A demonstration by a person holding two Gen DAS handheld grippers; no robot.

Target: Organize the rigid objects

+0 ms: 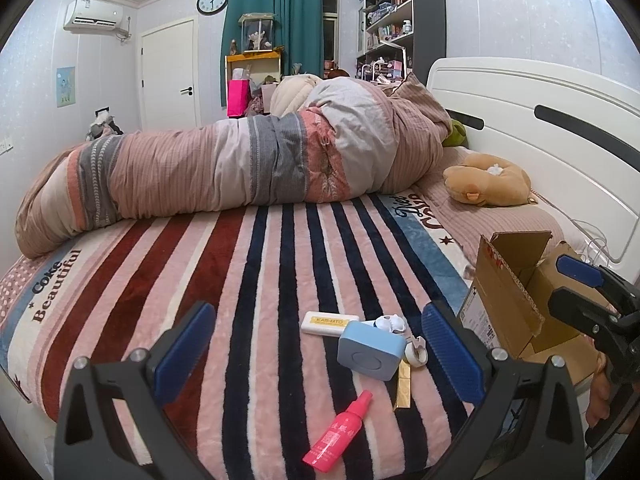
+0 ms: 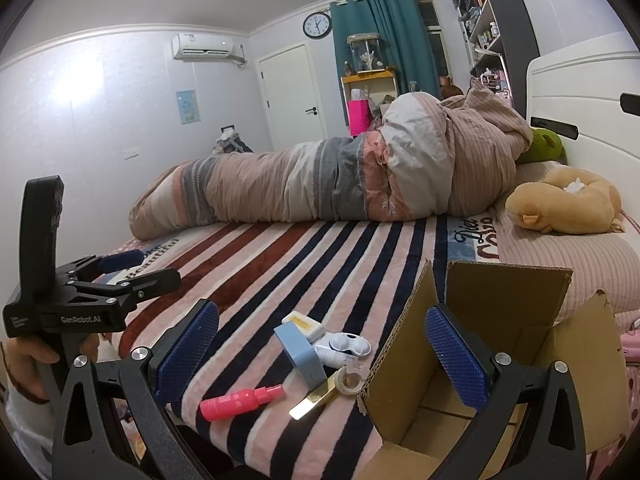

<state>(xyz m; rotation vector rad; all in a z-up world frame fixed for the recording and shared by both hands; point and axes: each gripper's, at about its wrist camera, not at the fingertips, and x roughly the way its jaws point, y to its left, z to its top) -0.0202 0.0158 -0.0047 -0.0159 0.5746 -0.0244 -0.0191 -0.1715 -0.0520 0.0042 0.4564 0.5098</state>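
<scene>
Small items lie on the striped blanket near the bed's front edge: a pink spray bottle (image 1: pixel 338 432) (image 2: pixel 240 400), a light blue square device (image 1: pixel 370 350) (image 2: pixel 302 354), a white bar with a yellow label (image 1: pixel 330 322) (image 2: pixel 302 324), a white toy (image 1: pixel 390 324) (image 2: pixel 344 346), a tape roll (image 1: pixel 416 350) (image 2: pixel 350 380) and a gold flat piece (image 1: pixel 404 386) (image 2: pixel 316 398). An open cardboard box (image 1: pixel 516 300) (image 2: pixel 492 320) stands to their right. My left gripper (image 1: pixel 316 356) is open and empty above the items. My right gripper (image 2: pixel 320 354) is open and empty, its right finger over the box.
A rolled quilt (image 1: pixel 240 164) lies across the far side of the bed. A tan plush toy (image 1: pixel 486 180) rests on the pillow by the white headboard (image 1: pixel 520 112). The striped blanket (image 1: pixel 200 280) covers the near part of the bed.
</scene>
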